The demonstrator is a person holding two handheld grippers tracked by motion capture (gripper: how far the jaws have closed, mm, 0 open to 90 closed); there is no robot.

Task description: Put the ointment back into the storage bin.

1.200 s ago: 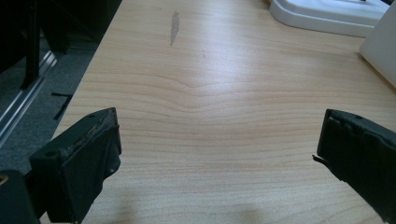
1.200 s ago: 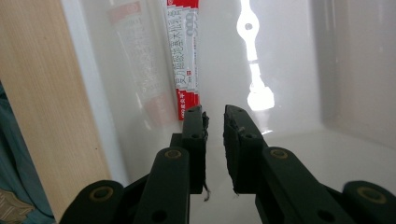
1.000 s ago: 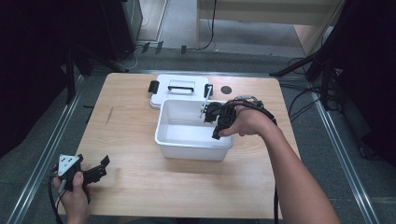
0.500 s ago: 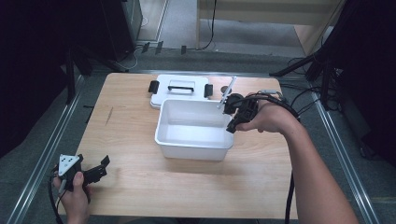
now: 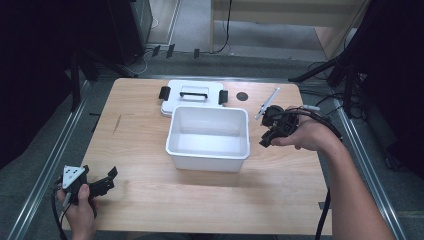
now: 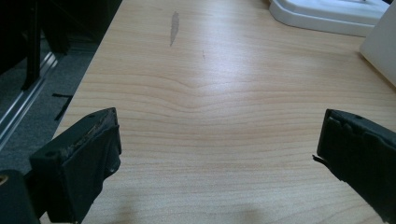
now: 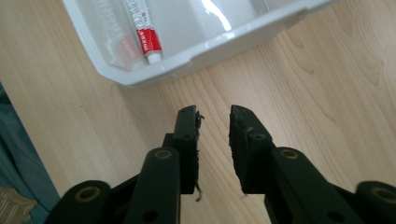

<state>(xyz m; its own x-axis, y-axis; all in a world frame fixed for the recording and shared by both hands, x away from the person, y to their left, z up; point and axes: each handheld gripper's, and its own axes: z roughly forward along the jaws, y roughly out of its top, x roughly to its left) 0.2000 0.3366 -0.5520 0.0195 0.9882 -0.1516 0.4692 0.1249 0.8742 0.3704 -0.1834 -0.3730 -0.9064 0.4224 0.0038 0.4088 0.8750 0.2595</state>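
At table centre: white bin (image 5: 209,134), its lid (image 5: 192,96) just behind, touching far wall. Inside bin I see white-and-red tube (image 7: 142,29) lying on floor near a wall. My right gripper (image 5: 268,131) hovers just beside bin's right wall, jaws narrowly parted, nothing between. My left gripper (image 5: 102,181) at near-left table (image 5: 150,200) corner, jaws wide, nothing held.

Glossy white plastic bin (image 5: 210,150), matt wood table (image 5: 150,205)
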